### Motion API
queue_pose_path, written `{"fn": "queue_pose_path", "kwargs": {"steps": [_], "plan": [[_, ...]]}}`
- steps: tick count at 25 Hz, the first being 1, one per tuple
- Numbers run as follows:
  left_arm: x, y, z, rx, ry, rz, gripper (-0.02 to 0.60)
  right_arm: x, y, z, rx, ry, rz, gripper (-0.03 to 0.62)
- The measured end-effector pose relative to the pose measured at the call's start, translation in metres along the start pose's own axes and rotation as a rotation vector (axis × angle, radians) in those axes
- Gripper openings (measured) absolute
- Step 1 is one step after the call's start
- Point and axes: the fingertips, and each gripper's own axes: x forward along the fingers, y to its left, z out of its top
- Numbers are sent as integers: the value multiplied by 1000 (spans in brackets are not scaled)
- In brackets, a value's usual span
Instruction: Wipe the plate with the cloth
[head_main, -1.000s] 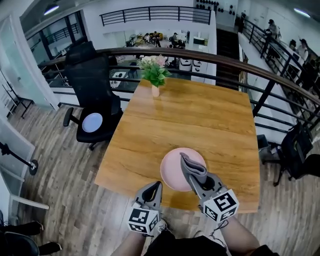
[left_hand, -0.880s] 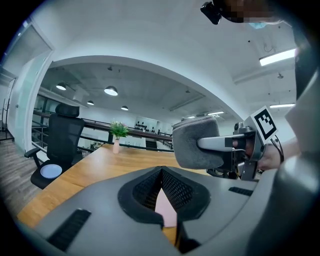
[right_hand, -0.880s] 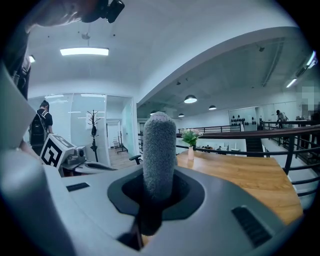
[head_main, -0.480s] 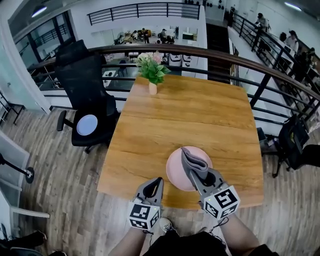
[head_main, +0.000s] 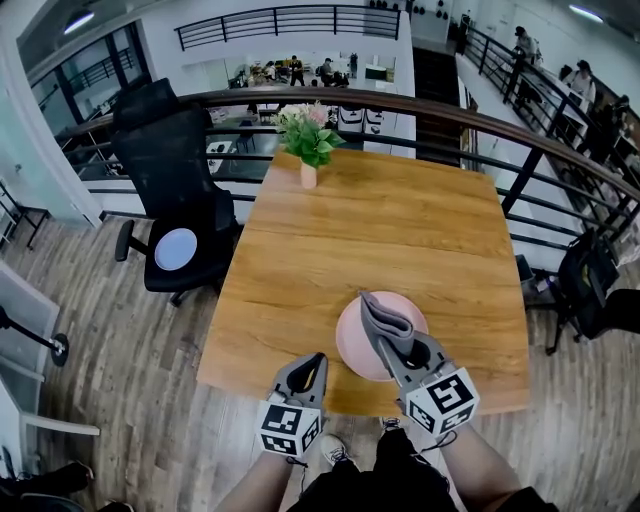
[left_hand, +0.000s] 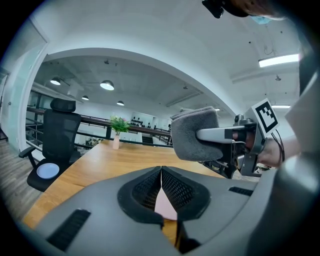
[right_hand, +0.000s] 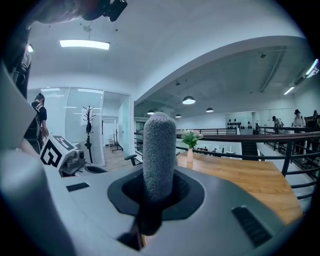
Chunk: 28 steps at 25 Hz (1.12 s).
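Jaws of the right gripper (head_main: 392, 345) clamp a folded grey cloth (head_main: 384, 322), which reaches out over the right part of the pink plate (head_main: 352, 345); whether it touches the plate cannot be told. The plate sits at the near edge of the wooden table (head_main: 380, 230). The left gripper (head_main: 312, 368) has its jaws pressed together, empty, just left of the plate.

A wooden table (head_main: 380, 230) is standing on plank flooring (head_main: 110, 340) beside a dark railing (head_main: 440, 107); a black office chair (head_main: 165, 160) is sitting left; ceiling lamps (left_hand: 107, 85) are glowing.
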Motion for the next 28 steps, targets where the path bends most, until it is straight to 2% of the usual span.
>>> {"fn": "queue_pose_path", "kwargs": {"steps": [10, 13, 17, 28], "plan": [[29, 11, -20, -38, 61, 77, 25, 26, -26, -19, 19, 42, 83, 52], [43, 18, -27, -48, 91, 104, 102, 39, -36, -26, 30, 56, 107, 52], [62, 24, -46, -71, 149, 126, 149, 52, -46, -41, 40, 84, 135, 52], [106, 35, -110, -160, 315, 149, 164, 71, -64, -75, 30, 162, 190, 52]]}}
